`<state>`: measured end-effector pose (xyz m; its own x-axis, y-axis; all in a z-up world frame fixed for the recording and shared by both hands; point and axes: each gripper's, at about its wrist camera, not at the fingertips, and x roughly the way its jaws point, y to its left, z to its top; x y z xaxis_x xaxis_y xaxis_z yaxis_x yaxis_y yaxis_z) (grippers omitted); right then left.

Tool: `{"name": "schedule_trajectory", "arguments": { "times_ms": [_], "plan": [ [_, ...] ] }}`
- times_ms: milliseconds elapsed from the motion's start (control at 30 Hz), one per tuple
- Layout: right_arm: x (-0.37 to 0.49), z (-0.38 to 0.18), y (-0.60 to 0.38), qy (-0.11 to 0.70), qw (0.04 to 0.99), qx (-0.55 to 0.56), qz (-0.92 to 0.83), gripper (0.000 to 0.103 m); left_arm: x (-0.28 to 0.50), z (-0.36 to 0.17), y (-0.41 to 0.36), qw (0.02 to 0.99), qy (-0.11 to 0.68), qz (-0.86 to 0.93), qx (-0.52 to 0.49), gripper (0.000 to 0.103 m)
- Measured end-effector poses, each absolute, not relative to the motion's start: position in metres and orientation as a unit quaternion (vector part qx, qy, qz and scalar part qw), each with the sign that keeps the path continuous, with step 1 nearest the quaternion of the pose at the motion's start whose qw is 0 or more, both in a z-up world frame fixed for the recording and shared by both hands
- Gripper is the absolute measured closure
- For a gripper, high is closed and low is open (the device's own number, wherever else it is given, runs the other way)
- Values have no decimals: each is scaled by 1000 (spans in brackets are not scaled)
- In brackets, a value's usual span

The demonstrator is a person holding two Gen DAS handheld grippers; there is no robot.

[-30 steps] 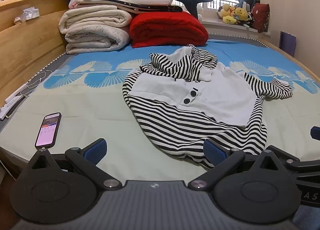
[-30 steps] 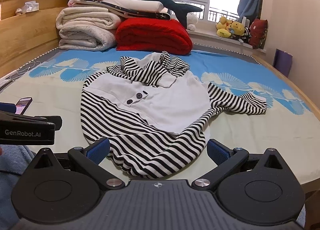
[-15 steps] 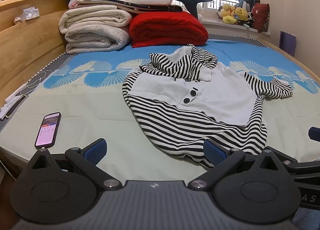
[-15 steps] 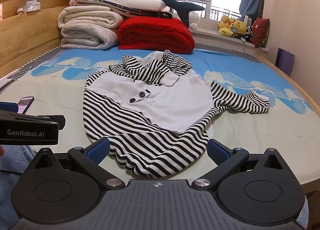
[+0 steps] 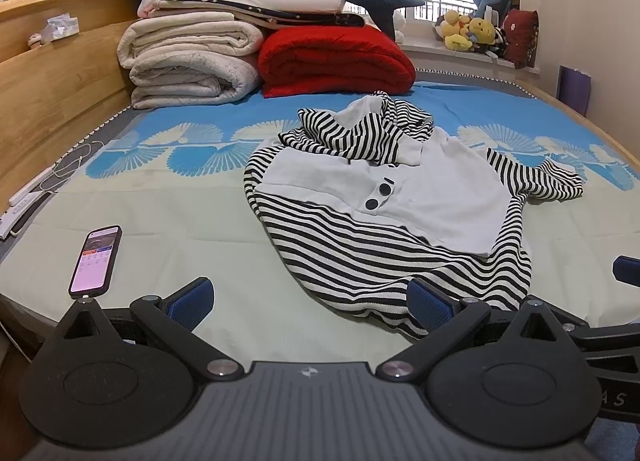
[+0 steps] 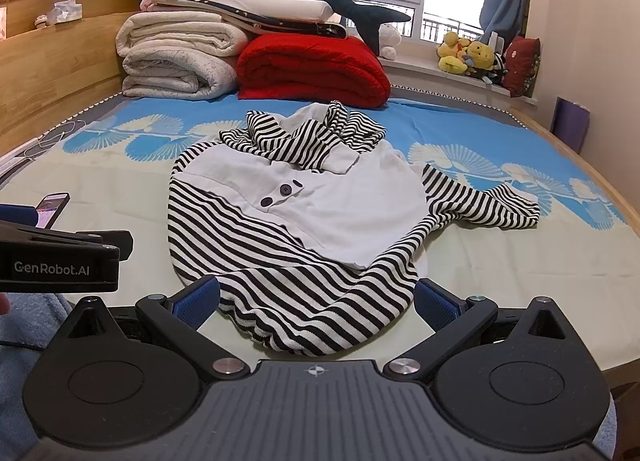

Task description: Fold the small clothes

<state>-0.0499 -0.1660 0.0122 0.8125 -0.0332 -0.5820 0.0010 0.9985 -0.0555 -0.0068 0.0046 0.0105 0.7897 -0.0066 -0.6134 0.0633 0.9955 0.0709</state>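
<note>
Left wrist view: left gripper (image 5: 310,299) hovers low at the near edge of the bed (image 5: 168,205), jaws spread wide and empty, its right blue pad just in front of the hem of the small black-and-white striped top with white chest panel and two dark buttons (image 5: 400,197); garment lies rumpled mid-bed, one sleeve trailing toward the right edge; black smartphone with lit screen (image 5: 95,259) lies near the near-left corner, clear of the work. Right wrist view: right gripper (image 6: 316,299) likewise released, empty, straddling the hem, presumably lined up to pinch it; folded red quilt (image 6: 312,69) stacked at the far edge; folding judged not yet started
</note>
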Motion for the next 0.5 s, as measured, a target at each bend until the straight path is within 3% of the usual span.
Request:
{"name": "schedule_trajectory", "arguments": {
  "times_ms": [500],
  "plan": [
    [-49,13,-165,306,952,-27,-8,1,-7,10,5,945,323,-18,43,0]
  ]
}}
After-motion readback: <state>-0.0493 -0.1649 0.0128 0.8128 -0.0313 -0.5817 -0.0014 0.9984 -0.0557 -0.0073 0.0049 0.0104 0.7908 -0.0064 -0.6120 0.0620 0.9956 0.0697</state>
